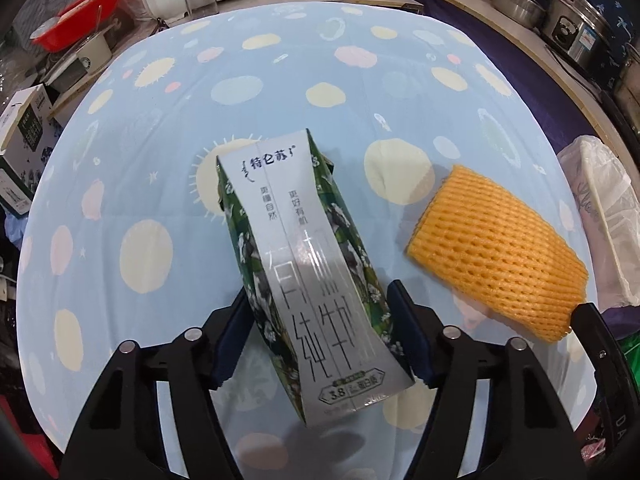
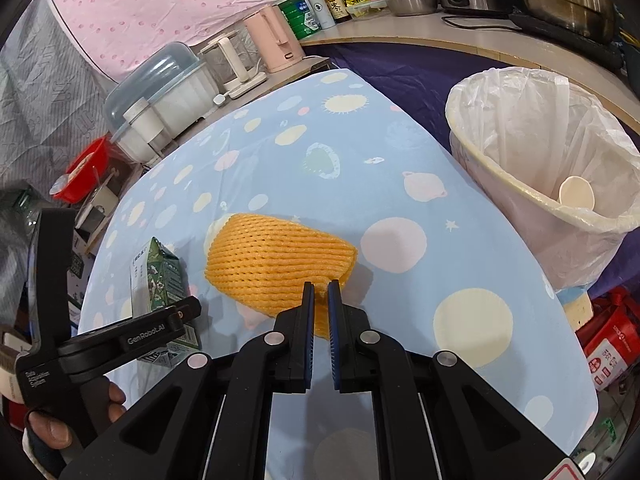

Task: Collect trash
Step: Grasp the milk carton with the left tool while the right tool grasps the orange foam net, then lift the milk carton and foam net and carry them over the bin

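**Left wrist view: carton between the fingers, foam net pinched on the right**

In the left wrist view the left gripper (image 1: 320, 340) has its two fingers on both sides of a milk carton (image 1: 304, 280), which lies on the blue dotted tablecloth (image 1: 120, 160). The pads touch the long sides of the carton, and the walls bend a little inward there – so I judge the hold is already closed on it. The carton looks empty and light, with thin card walls that give under pressure. The glossy print may be slippery, so a hold across the middle of the body, where the fingers are now, seems better than one at the folded end.

The orange foam net (image 2: 280, 260) lies just beside the carton, toward the trash bin (image 2: 500, 184). The right gripper (image 2: 321, 292) has its fingers nearly pressed together, with the near edge of the net pinched between them. This net is very soft and light (it will hang and fold when lifted), so it cannot break, but a thin pinch at the edge may slip out.

The bin stands at the table's right edge, lined with a white bag, and a pale spoon (image 2: 576, 194) is already inside. Its bottom is hidden by the rim. The near end of the carton is partly covered by the left fingers – whether it rests on the cloth or is raised, I cannot tell.
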Available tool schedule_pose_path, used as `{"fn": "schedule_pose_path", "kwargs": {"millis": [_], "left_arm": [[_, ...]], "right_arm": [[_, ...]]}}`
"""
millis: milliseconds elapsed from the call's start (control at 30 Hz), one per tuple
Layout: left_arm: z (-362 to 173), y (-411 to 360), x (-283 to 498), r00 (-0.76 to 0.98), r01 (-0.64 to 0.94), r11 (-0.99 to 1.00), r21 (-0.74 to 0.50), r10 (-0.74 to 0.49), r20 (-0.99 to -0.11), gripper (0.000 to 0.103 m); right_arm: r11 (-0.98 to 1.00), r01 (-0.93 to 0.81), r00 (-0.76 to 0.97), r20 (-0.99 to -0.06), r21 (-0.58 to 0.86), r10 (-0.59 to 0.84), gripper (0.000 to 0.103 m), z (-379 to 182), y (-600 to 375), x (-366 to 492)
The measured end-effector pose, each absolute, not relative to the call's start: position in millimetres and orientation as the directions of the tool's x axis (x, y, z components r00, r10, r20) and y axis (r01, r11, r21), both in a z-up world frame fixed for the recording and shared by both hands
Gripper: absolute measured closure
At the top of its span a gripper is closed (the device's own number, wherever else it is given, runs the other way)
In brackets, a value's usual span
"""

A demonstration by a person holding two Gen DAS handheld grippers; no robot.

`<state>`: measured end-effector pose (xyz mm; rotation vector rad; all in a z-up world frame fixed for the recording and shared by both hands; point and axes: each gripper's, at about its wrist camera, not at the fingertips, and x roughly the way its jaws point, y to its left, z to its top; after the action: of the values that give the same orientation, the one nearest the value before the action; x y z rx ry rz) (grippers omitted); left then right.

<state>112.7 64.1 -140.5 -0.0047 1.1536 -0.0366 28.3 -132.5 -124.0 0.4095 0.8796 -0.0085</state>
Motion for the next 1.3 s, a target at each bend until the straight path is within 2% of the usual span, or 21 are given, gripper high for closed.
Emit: {"fn": "schedule_pose_path", "kwargs": {"millis": [167,333,433,767,1033,1300], "left_arm": [[-136,66,104,0.405,0.05,0.998,-0.025,-0.043,-0.913,0.05],[-122,67,93,0.432,0.071,0.997,-0.03,-0.058,-0.9,0.054],[-111,67,88,0.438,0.101,0.993,-0.064,-0.102,-0.893,0.054],[-57,43,68,0.538,0.223,0.973,-0.066,-0.179,-0.824,0.054],[-8,-2,52,0.605,0.367,0.929,-0.042,-0.273,-0.748,0.054],[16,-59,48,0.618,0.464,0.886,-0.026,-0.345,-0.707,0.054]], "right_arm": [[0.921,0.161,0.664,-0.729,0.356,0.166,0.096,-113,-133,19],[0.917,0.155,0.703,-0.694,0.366,0.158,0.096,-93,-137,11],[0.915,0.157,0.729,-0.668,0.372,0.147,0.096,-80,-142,5],[0.903,0.186,0.813,-0.576,0.388,0.08,0.096,-34,-175,-13],[0.886,0.224,0.86,-0.51,0.407,0.017,0.096,-6,-211,-30],[0.869,0.278,0.878,-0.476,0.409,-0.057,0.096,12,-247,-44]]}}
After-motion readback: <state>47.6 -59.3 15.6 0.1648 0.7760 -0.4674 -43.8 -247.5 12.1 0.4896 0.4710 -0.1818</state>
